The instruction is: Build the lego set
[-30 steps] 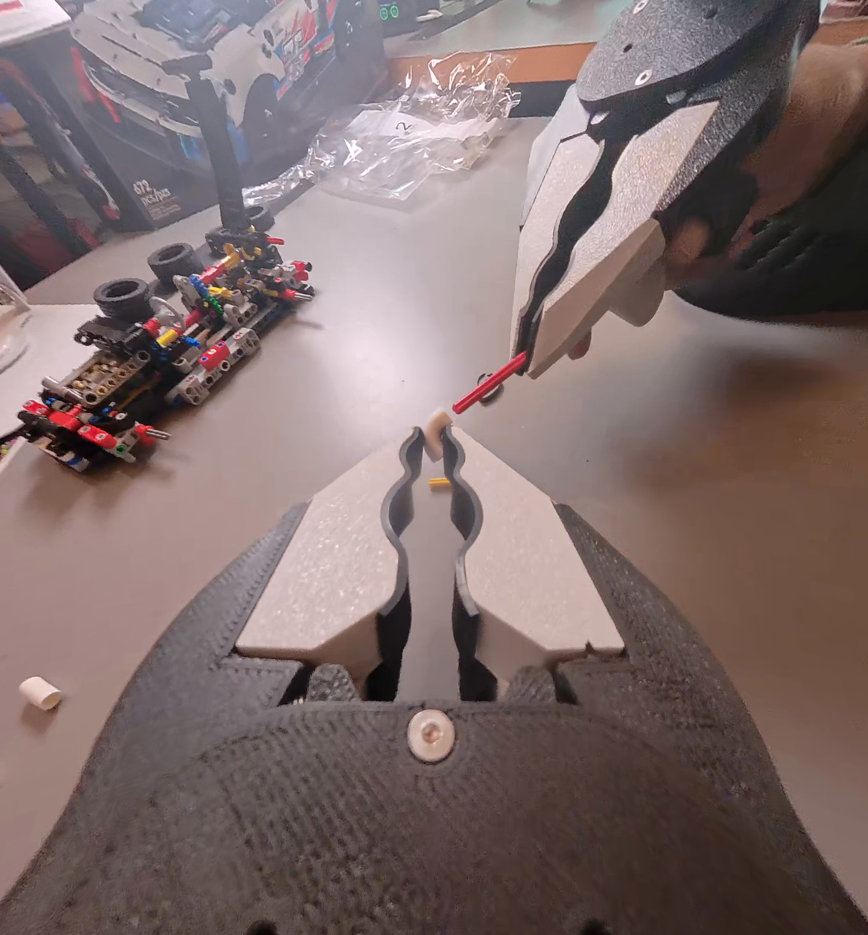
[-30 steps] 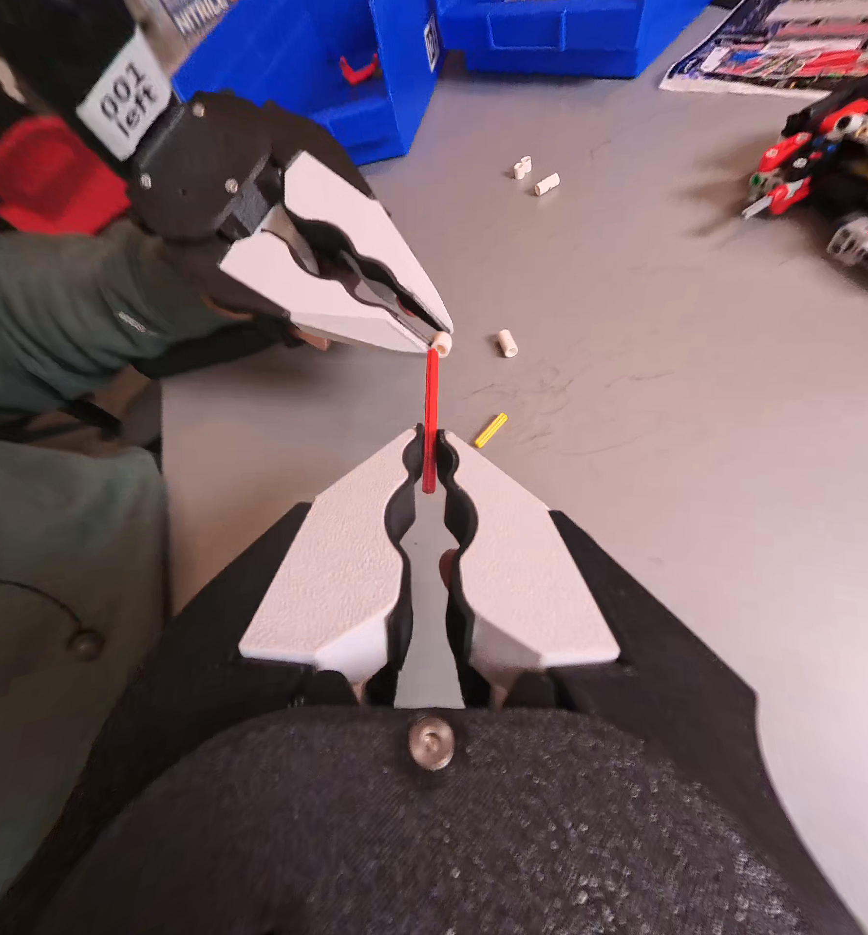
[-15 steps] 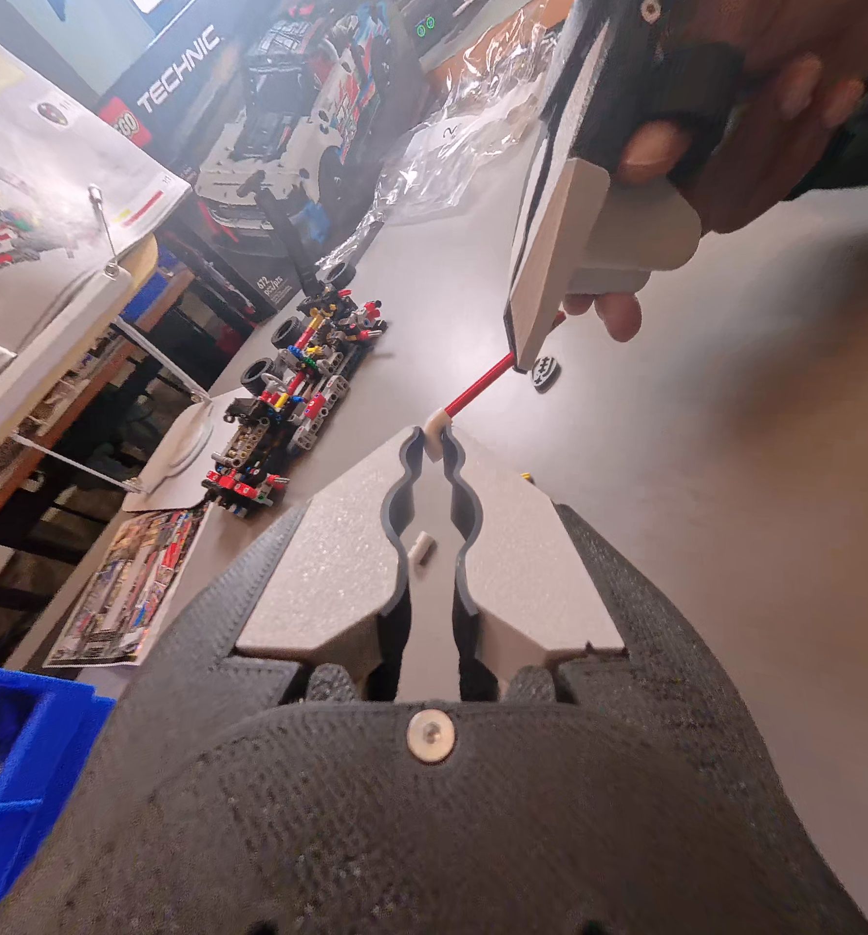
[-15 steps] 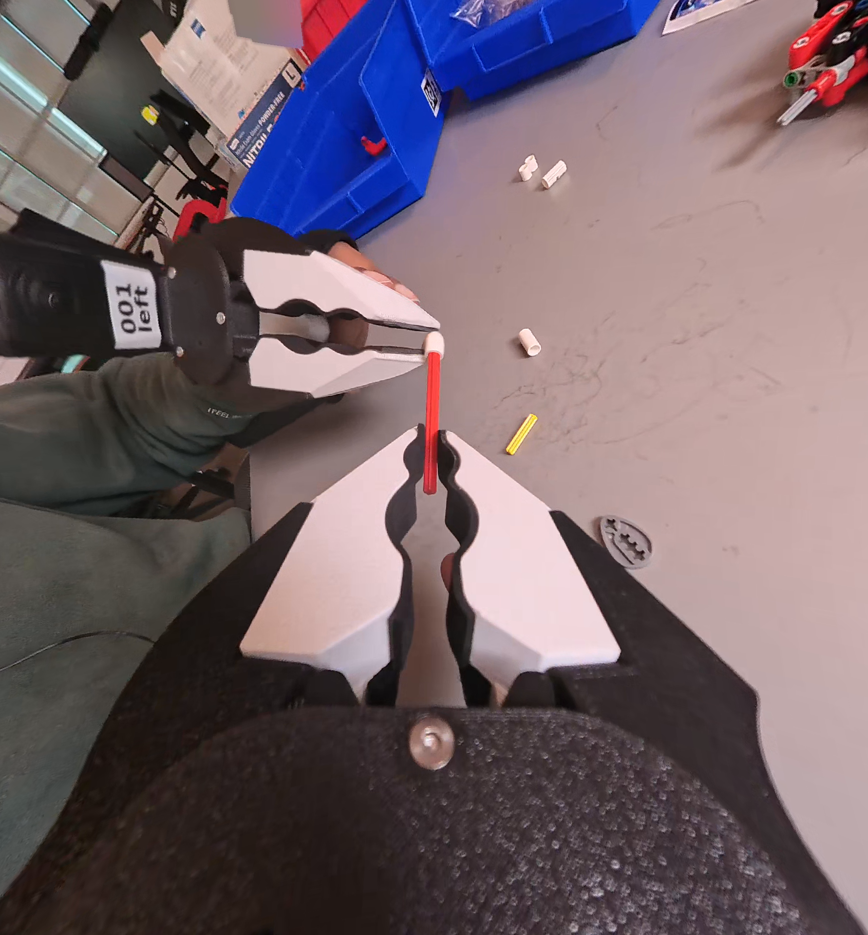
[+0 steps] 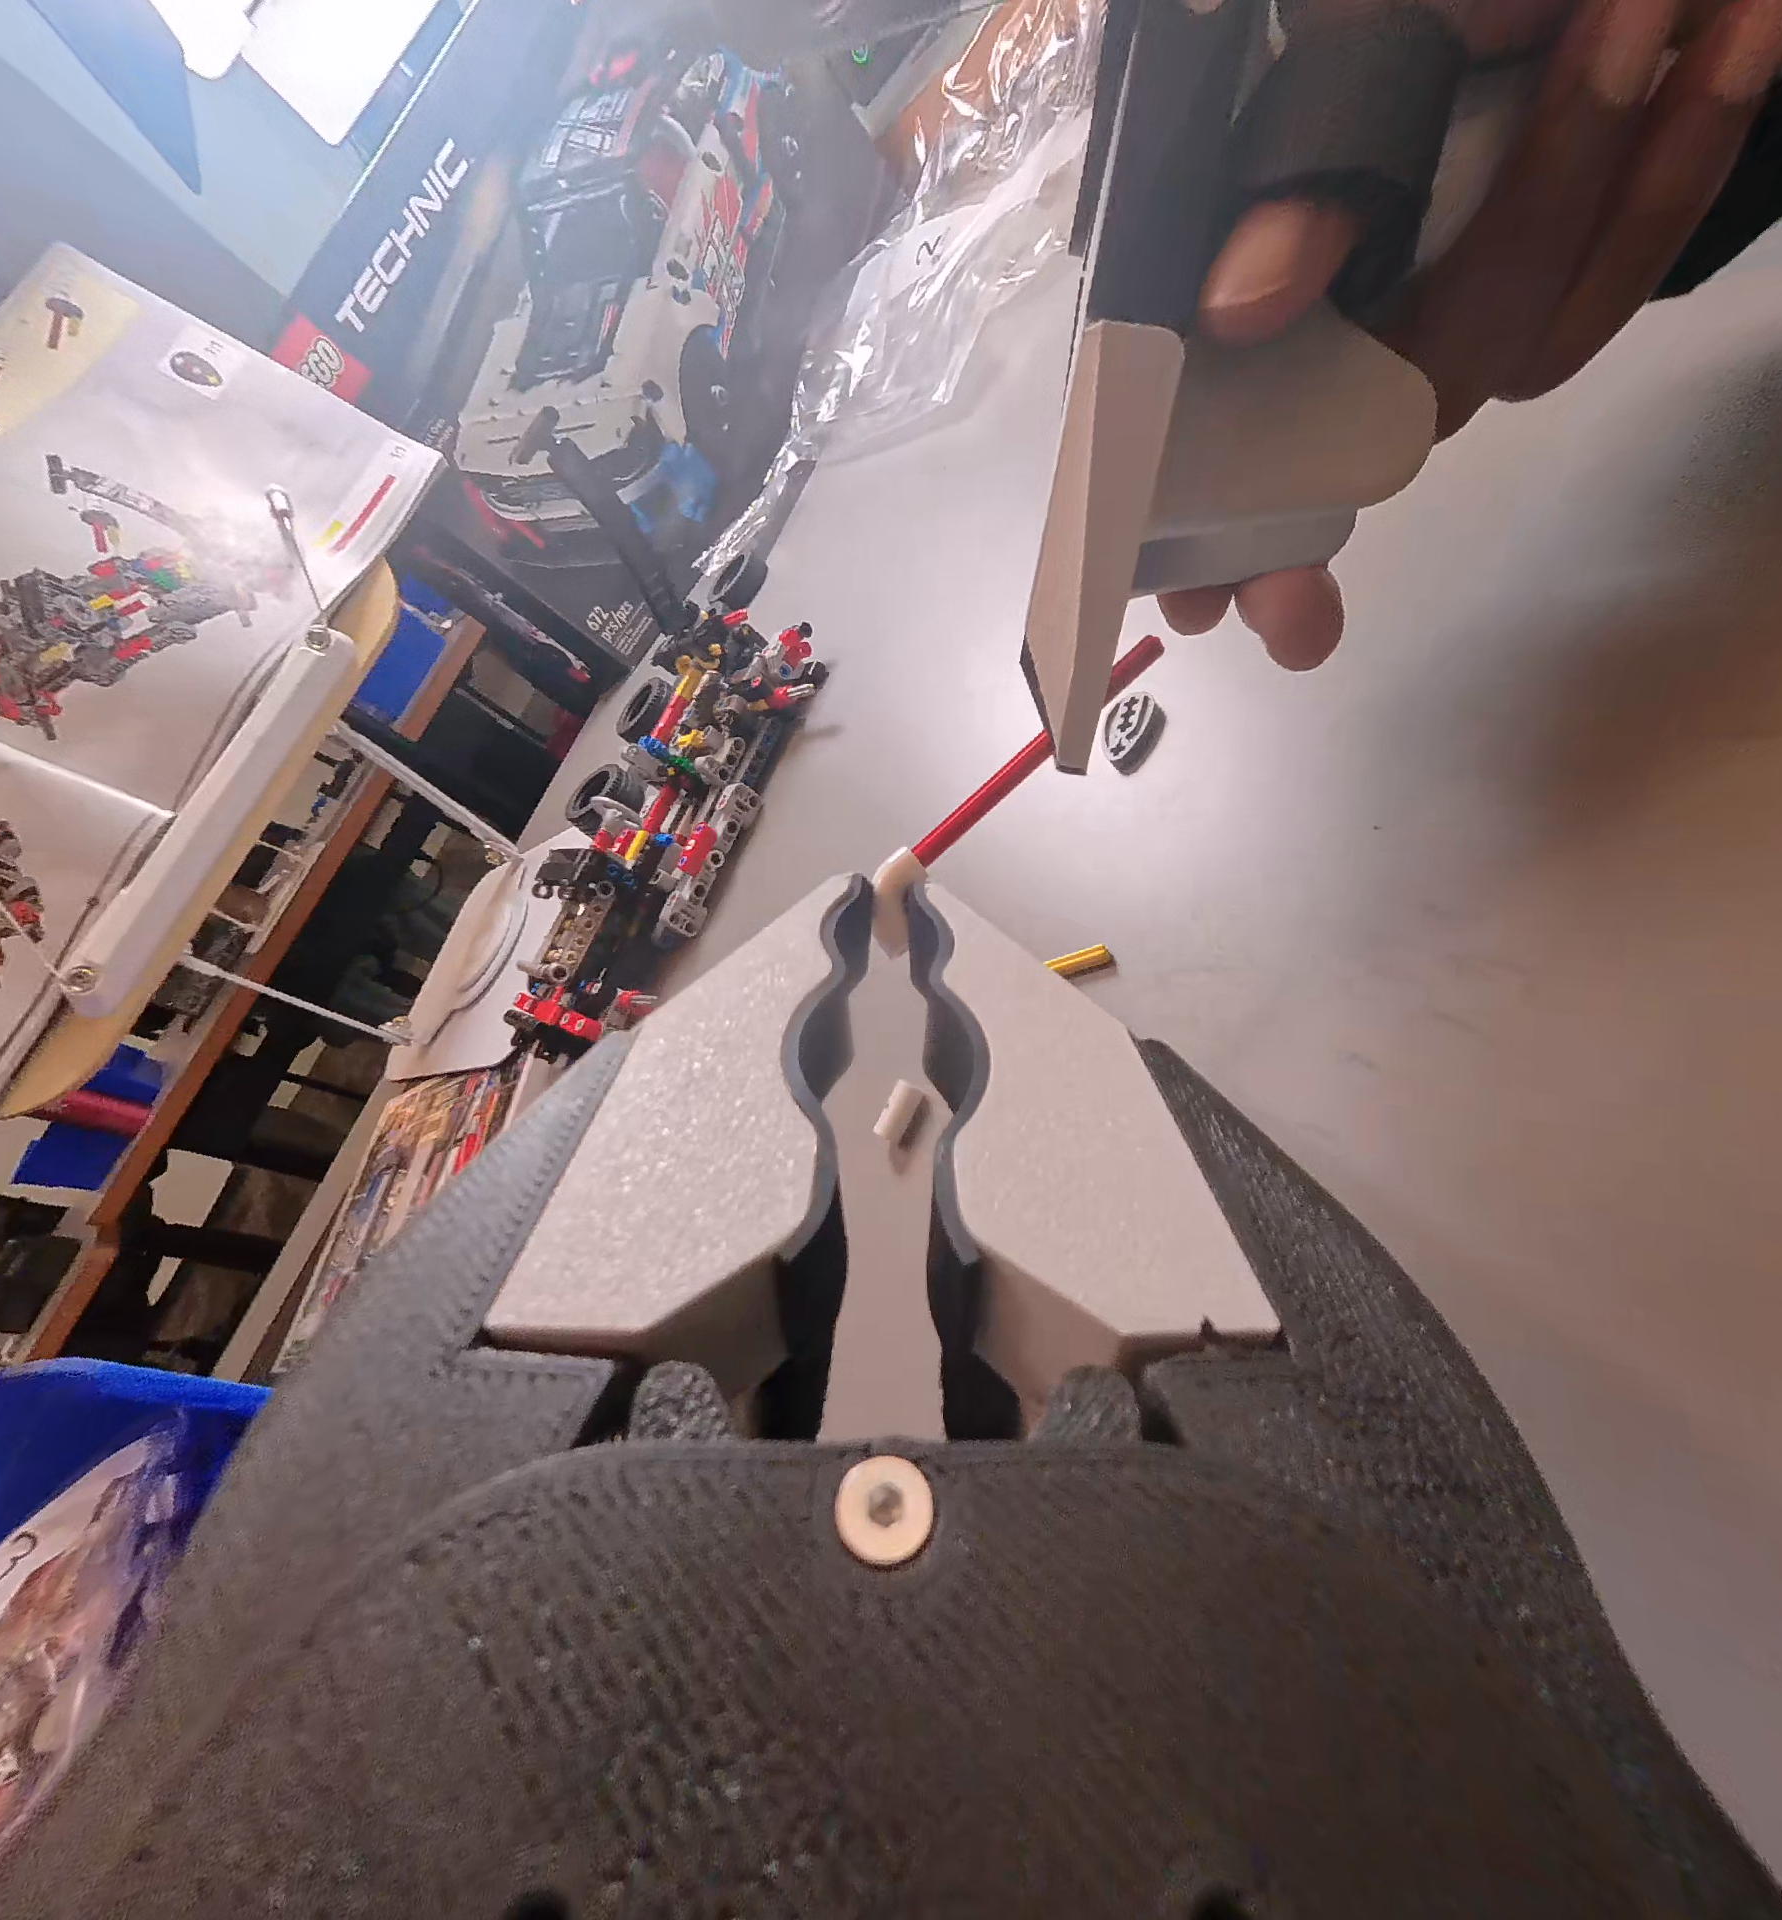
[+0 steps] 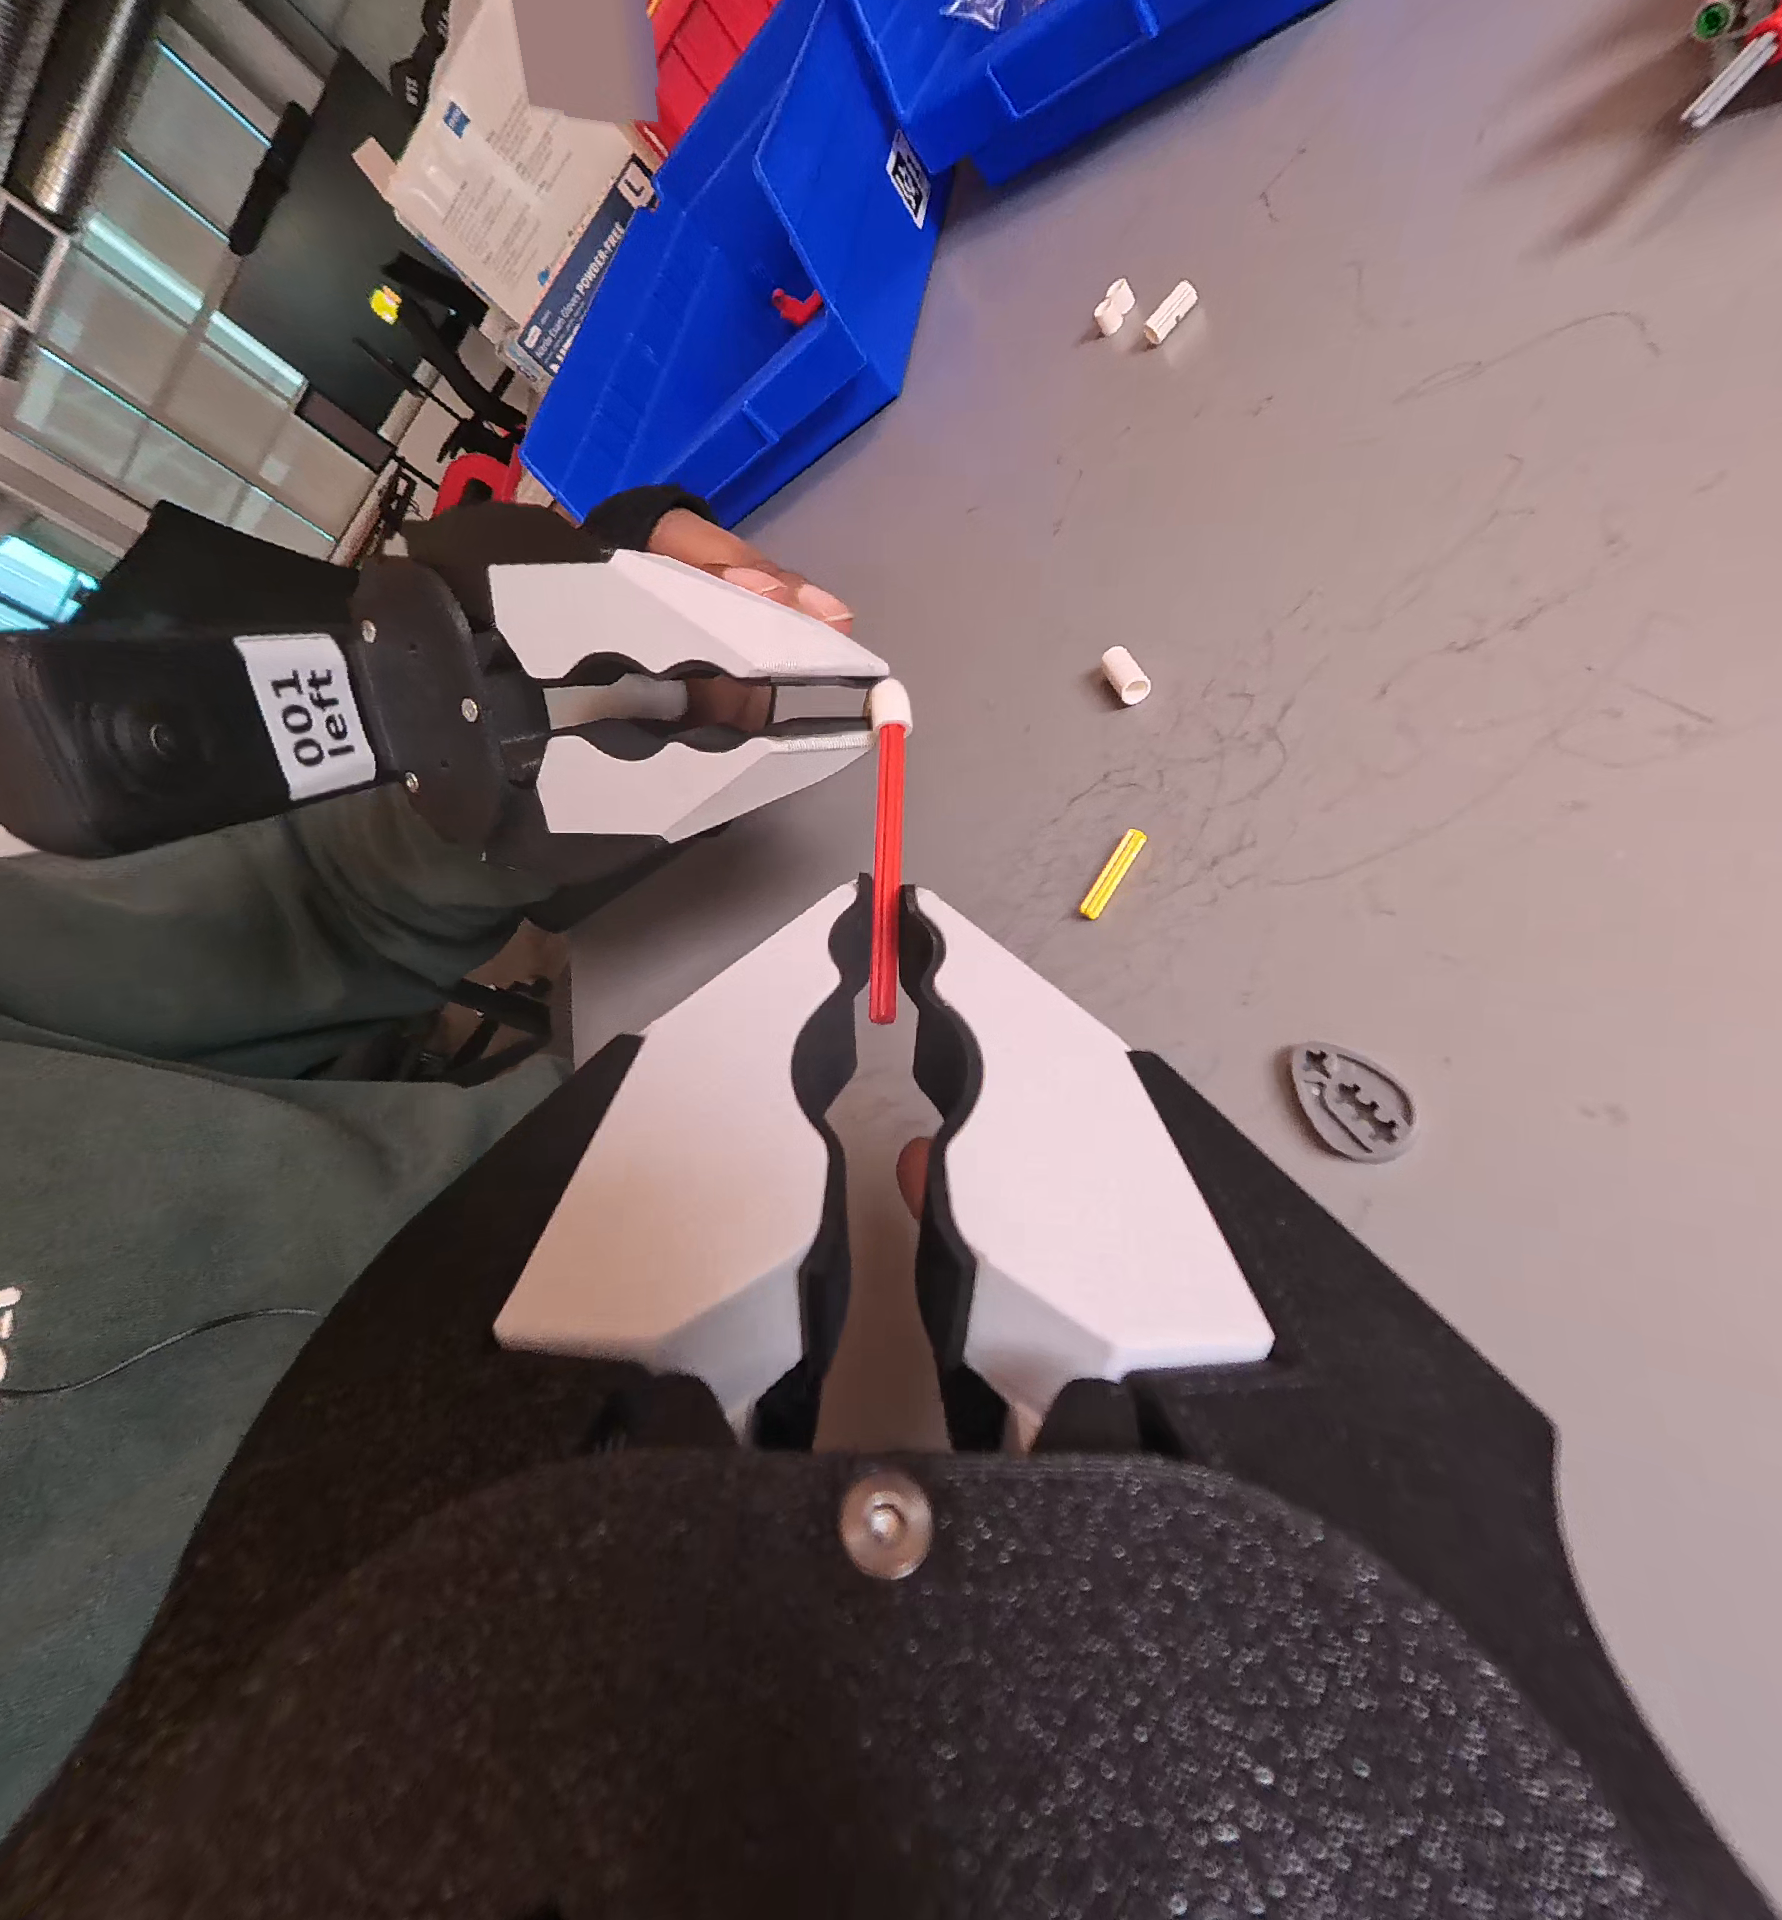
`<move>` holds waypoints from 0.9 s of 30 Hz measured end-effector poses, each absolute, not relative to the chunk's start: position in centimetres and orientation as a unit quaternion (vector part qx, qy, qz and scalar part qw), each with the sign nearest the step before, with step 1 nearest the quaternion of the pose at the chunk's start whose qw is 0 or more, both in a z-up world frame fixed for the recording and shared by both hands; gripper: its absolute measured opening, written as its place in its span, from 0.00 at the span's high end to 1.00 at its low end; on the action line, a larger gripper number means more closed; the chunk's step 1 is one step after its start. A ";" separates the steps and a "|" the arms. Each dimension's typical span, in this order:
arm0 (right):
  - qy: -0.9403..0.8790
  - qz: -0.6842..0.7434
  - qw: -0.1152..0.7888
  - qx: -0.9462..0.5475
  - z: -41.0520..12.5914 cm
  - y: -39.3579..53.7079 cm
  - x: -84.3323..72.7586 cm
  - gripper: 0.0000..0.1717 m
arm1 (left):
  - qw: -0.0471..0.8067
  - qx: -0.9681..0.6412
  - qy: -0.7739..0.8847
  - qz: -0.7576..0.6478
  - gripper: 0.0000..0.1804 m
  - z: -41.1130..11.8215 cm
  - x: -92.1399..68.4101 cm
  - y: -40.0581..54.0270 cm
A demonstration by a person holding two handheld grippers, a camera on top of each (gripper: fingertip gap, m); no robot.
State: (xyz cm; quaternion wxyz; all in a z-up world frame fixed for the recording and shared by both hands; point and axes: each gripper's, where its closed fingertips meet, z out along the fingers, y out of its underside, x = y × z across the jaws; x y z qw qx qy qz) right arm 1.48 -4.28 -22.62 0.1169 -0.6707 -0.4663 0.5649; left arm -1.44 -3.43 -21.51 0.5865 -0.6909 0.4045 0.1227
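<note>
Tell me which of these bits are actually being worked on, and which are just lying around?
In use:
- red axle, pinched by the right gripper
- white sleeve on its tip, pinched by the left gripper

Lying about:
- yellow axle
- loose white sleeves
- grey oval piece
- part-built toy chassis
- blue bins

A grey tabletop (image 6: 1489,727) carries loose building-toy parts: a short yellow axle (image 6: 1113,873), a white sleeve (image 6: 1126,675) lying alone, two more white connector pieces (image 6: 1141,310) side by side farther off, and a flat grey oval tool (image 6: 1352,1101). Blue plastic bins (image 6: 762,312) stand at the table's far edge. A partly built toy car chassis (image 5: 679,800) with black tyres lies near an open instruction booklet (image 5: 139,520), a printed set box (image 5: 596,260) and crumpled clear bags (image 5: 918,312).
</note>
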 end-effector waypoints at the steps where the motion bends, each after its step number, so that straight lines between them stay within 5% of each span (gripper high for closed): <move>1: -0.469 0.564 0.116 -0.669 -22.7 -4.3 1.5 1.00 | 0.586 -0.692 0.405 0.114 1.00 -21.6 -1.4 -3.5; 4: -0.460 0.590 0.113 -0.654 -21.3 -4.7 0.8 0.99 | 0.580 -0.664 0.472 0.021 1.00 -22.5 3.3 -5.8; 6: -0.507 0.550 0.132 -0.650 -21.9 -5.7 0.4 0.99 | 0.579 -0.625 0.515 0.100 1.00 -22.6 5.9 -5.6; 17: -0.492 0.529 0.196 -0.663 -21.5 -1.2 1.9 0.99 | 0.629 -0.715 0.297 -0.072 1.00 -18.2 -2.2 -2.8; 27: -0.577 0.467 0.239 -0.626 -23.4 -1.9 1.8 0.99 | 0.563 -0.804 0.179 -0.074 0.94 -20.4 -12.9 -2.0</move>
